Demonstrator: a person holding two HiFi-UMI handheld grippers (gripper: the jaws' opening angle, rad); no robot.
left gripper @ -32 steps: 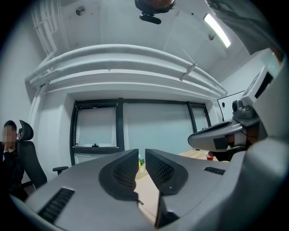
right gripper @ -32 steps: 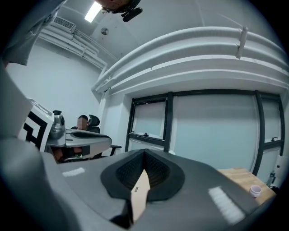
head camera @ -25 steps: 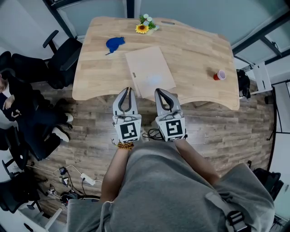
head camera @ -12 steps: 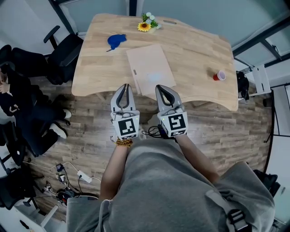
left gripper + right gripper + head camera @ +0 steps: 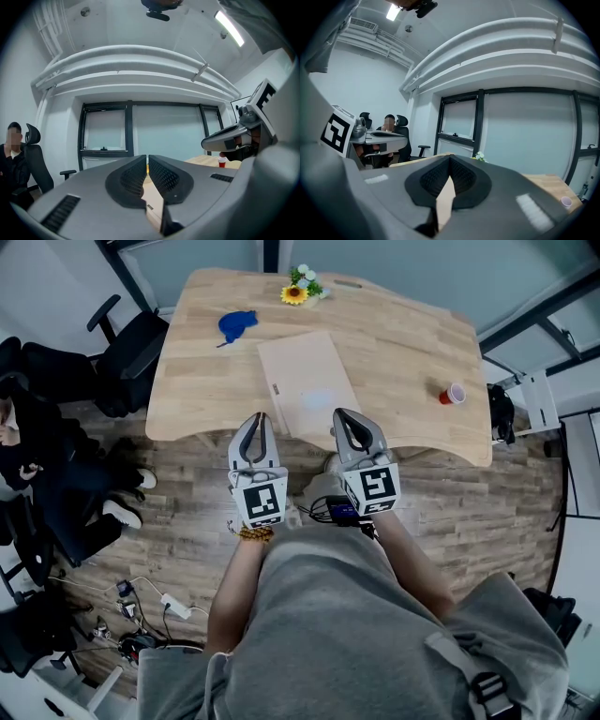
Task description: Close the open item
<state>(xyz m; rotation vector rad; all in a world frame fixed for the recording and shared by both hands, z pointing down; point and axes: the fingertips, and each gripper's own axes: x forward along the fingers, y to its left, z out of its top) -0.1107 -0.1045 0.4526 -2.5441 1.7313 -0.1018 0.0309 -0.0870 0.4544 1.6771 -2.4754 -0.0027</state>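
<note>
While I stand at the near edge of the bench (image 5: 403,362), the wood floor (image 5: 187,512) fills most of what lies under me, and both my tools hang over that floor, not over the bench top.

On the bench, near its front edge and a little left of the middle, lies the task's thing: a tan case (image 5: 305,381), flat and lying at a slight angle. Whether it is a folder or a slim box I cannot tell. It shows as one even panel with a small dark tab on its left edge. I see no raised lid or flap, so I judge it already closed, or nearly. If so, nothing is left but perhaps a press to seat it. If some part of it is open, these views do not show it.

My left gripper (image 5: 257,420) points at the front edge of the bench, just short of the case's near corner. Its jaws stand a thin slit apart with nothing between them. My right gripper (image 5: 343,414) is beside it, also just short of the edge, its jaws fully together and empty.

A black chair (image 5: 131,362) stands at the left end. A blue cloth-like lump (image 5: 236,326), a small bunch of flowers (image 5: 298,289) and a red cup (image 5: 454,393) sit well apart from the case.
</note>
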